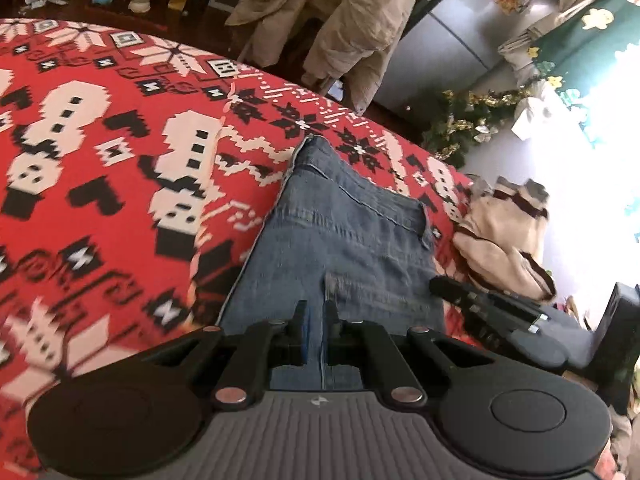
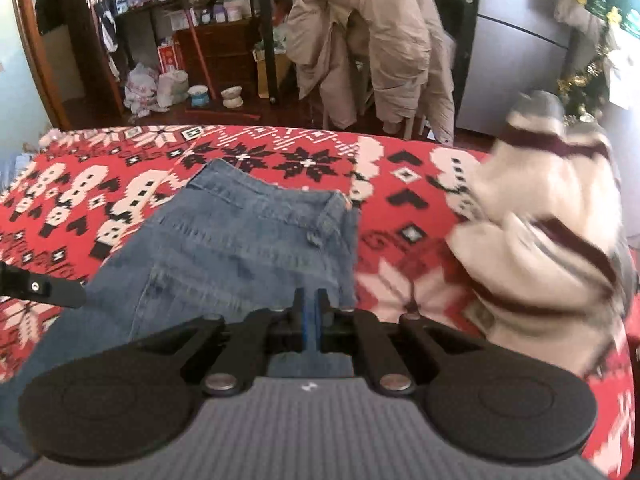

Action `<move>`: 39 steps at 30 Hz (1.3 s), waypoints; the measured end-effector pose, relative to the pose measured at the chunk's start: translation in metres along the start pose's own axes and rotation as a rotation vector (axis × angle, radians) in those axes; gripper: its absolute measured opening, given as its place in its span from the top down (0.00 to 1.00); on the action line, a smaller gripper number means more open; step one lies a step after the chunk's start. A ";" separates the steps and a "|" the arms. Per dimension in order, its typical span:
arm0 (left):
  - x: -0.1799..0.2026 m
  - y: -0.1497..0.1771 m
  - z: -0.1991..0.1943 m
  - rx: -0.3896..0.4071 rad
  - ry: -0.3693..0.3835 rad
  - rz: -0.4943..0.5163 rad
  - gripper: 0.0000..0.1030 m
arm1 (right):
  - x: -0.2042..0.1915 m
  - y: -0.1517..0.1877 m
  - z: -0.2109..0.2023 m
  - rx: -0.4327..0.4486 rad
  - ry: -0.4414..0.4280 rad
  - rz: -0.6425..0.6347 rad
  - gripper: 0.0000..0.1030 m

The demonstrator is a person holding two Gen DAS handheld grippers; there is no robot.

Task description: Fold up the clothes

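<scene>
Blue jeans (image 1: 344, 232) lie folded lengthwise on a red, white and black patterned blanket (image 1: 100, 160), waistband at the far end. My left gripper (image 1: 316, 320) is shut on a denim edge at the near end of the jeans. In the right wrist view the jeans (image 2: 240, 240) stretch away to the left, and my right gripper (image 2: 310, 304) is shut on their near right edge. A black finger of the right gripper (image 1: 452, 290) shows beside the jeans in the left wrist view. The left gripper's finger (image 2: 56, 292) shows at the left edge of the right wrist view.
A cream sweater with dark stripes (image 2: 540, 240) is bunched on the blanket (image 2: 400, 184) to the right of the jeans. Beyond the bed, a beige coat (image 2: 372, 40) hangs over a chair. A grey fridge (image 2: 512, 60) and cluttered shelves (image 2: 200, 20) stand at the back.
</scene>
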State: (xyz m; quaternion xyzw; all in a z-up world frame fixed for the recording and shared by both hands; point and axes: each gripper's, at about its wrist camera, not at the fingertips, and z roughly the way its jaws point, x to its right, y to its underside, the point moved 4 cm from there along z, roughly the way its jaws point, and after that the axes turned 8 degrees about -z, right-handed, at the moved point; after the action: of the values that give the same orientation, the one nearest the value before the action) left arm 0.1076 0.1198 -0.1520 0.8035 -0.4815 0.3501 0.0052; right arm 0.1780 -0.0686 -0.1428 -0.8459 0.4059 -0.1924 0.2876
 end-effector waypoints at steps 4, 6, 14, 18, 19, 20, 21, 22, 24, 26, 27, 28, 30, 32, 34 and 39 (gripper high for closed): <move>0.001 -0.004 0.013 -0.018 -0.016 0.012 0.96 | -0.003 0.011 0.022 -0.052 0.046 -0.076 0.97; 0.002 -0.001 0.013 -0.022 -0.015 0.026 0.96 | -0.002 0.024 0.014 -0.059 0.041 -0.085 0.97; 0.004 0.012 0.014 -0.035 -0.012 0.083 0.96 | 0.002 0.065 -0.030 -0.065 0.011 -0.106 0.96; 0.006 0.019 0.013 -0.043 -0.015 0.111 0.96 | -0.001 0.064 -0.036 -0.045 -0.007 -0.089 0.96; 0.007 0.022 0.013 -0.045 -0.022 0.118 0.96 | -0.002 0.063 -0.034 -0.046 -0.011 -0.084 0.96; 0.006 0.024 0.012 -0.047 -0.027 0.120 0.96 | -0.003 0.063 -0.033 -0.047 -0.015 -0.079 0.95; 0.005 0.027 0.012 -0.050 -0.032 0.122 0.96 | -0.004 0.063 -0.032 -0.048 -0.018 -0.075 0.95; 0.004 0.029 0.011 -0.052 -0.037 0.124 0.96 | -0.004 0.063 -0.031 -0.049 -0.022 -0.070 0.95; 0.001 0.034 0.009 -0.057 -0.043 0.129 0.96 | -0.006 0.062 -0.029 -0.051 -0.030 -0.061 0.95; -0.002 0.039 0.007 -0.064 -0.045 0.134 0.96 | -0.007 0.062 -0.027 -0.052 -0.037 -0.052 0.95; -0.003 0.042 0.006 -0.068 -0.044 0.138 0.96 | -0.008 0.061 -0.025 -0.053 -0.041 -0.047 0.95; -0.005 0.044 0.004 -0.072 -0.043 0.142 0.96 | -0.009 0.061 -0.024 -0.054 -0.045 -0.043 0.95; -0.007 0.049 0.002 -0.089 -0.039 0.141 0.96 | -0.009 0.063 -0.026 -0.059 -0.048 -0.036 0.95; -0.010 0.053 -0.001 -0.100 -0.032 0.142 0.96 | -0.008 0.069 -0.035 -0.068 -0.043 -0.032 0.95; -0.009 0.057 -0.008 -0.094 -0.013 0.150 0.96 | -0.007 0.075 -0.043 -0.077 -0.038 -0.029 0.95; -0.006 0.064 -0.006 -0.089 -0.020 0.180 0.96 | -0.016 0.079 -0.064 -0.054 -0.041 -0.025 0.95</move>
State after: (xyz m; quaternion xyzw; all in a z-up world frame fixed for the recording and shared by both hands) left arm 0.0527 0.0926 -0.1719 0.7591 -0.5671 0.3195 0.0048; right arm 0.0872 -0.1173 -0.1459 -0.8621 0.3945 -0.1673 0.2706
